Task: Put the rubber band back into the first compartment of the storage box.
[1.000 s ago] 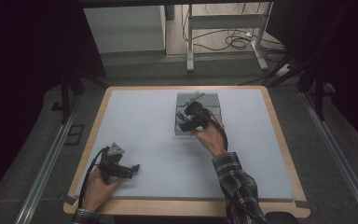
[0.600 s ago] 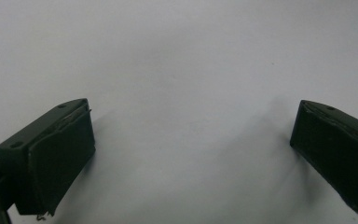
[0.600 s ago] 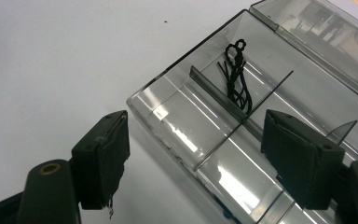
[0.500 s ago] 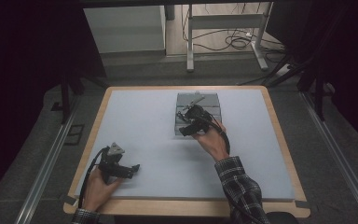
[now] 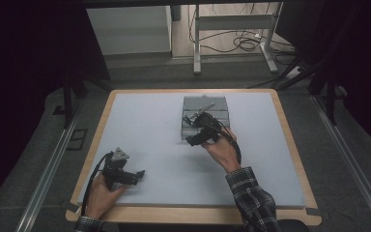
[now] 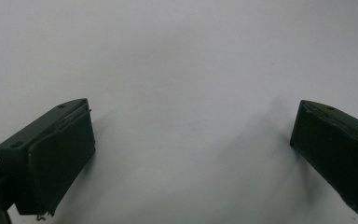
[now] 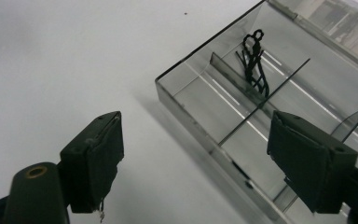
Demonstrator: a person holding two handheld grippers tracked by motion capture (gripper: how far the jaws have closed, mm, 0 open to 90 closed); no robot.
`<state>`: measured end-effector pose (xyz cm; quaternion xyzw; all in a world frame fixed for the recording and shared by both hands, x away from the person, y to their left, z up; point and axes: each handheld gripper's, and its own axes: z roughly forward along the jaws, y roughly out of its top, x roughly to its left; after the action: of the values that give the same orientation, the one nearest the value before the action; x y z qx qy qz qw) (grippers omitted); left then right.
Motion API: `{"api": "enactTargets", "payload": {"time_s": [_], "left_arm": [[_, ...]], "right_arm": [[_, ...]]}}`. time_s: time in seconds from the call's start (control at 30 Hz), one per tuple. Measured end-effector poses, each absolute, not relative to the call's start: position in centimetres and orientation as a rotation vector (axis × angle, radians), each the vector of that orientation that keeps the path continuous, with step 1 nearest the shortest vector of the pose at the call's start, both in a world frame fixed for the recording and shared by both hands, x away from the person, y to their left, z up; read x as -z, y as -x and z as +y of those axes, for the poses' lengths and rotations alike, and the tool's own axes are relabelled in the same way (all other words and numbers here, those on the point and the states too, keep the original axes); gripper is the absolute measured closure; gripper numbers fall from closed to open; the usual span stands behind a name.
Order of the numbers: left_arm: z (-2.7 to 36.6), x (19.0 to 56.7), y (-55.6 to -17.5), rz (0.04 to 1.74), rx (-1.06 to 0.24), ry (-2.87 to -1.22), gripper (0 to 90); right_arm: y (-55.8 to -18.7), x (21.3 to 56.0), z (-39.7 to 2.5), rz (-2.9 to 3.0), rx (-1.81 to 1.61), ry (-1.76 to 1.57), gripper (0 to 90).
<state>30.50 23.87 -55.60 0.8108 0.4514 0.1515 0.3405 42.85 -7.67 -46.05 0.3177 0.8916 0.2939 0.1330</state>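
A clear plastic compartment box (image 5: 206, 107) lies on the grey mat (image 5: 149, 125), right of centre and toward the far side. In the right gripper view its thin dividers (image 7: 242, 126) show, and a small tangle of black wire pieces (image 7: 255, 63) lies in one far compartment. My right gripper (image 5: 196, 137) hangs open at the box's near left corner, one jaw above the mat and one above the box (image 7: 223, 100); nothing is between its jaws (image 7: 203, 158). My left gripper (image 5: 136, 175) rests open at the near left, with bare mat between its jaws (image 6: 191, 154).
The mat sits on a wooden-edged table (image 5: 290, 145). Beyond the far edge stand a pale cabinet (image 5: 128, 31) and a metal frame with cables (image 5: 232, 29) on the floor. Rails (image 5: 48, 169) run along both sides.
My right gripper has drawn back from over the box toward its near left corner. The left gripper has stayed in place.
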Motion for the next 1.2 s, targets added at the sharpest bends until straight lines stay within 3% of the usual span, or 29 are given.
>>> {"api": "enactTargets", "payload": {"time_s": [0.5, 1.2], "left_arm": [[23.9, 55.6, -30.5, 1.175, -0.394, -2.110, 0.0], [23.9, 55.6, -30.5, 1.175, -0.395, -2.110, 0.0]], "right_arm": [[-41.5, 46.6, -9.2, 2.610, -0.846, -0.898, 11.4], [-39.5, 47.0, -11.8, 2.605, -0.851, -0.914, 10.5]]}}
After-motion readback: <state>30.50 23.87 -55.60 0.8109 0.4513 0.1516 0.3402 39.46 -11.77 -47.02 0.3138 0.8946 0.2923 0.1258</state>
